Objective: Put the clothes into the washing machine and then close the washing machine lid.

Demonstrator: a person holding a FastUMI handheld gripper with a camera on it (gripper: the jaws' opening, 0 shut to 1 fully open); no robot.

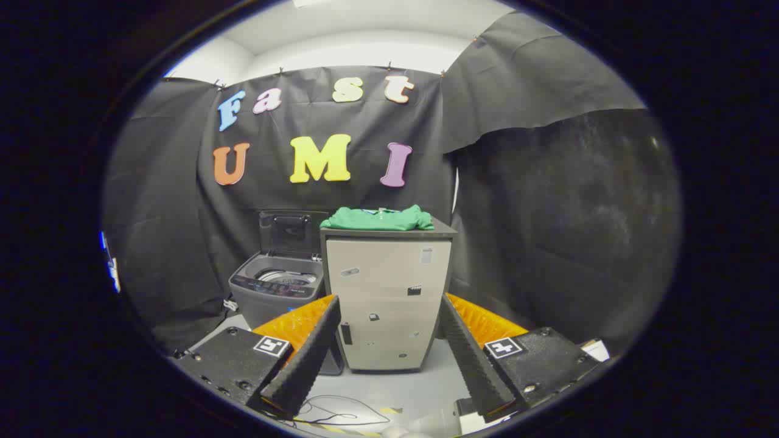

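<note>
A folded green garment [378, 218] lies on top of a pale cabinet [387, 292] that stands well beyond my fingers. To the cabinet's left sits a grey top-loading washing machine [275, 291] with its lid [288, 233] raised upright, and the drum opening [286, 277] shows inside. My gripper [387, 307] is open, fingers spread wide with nothing between them, and the cabinet's front appears in the gap. It is some distance short of both the cabinet and the machine.
Black cloth walls close the booth behind and on both sides. The grey floor [389, 386] in front of the cabinet has thin cables [331, 410] and a strip of yellow-black tape [389, 411] near my fingers.
</note>
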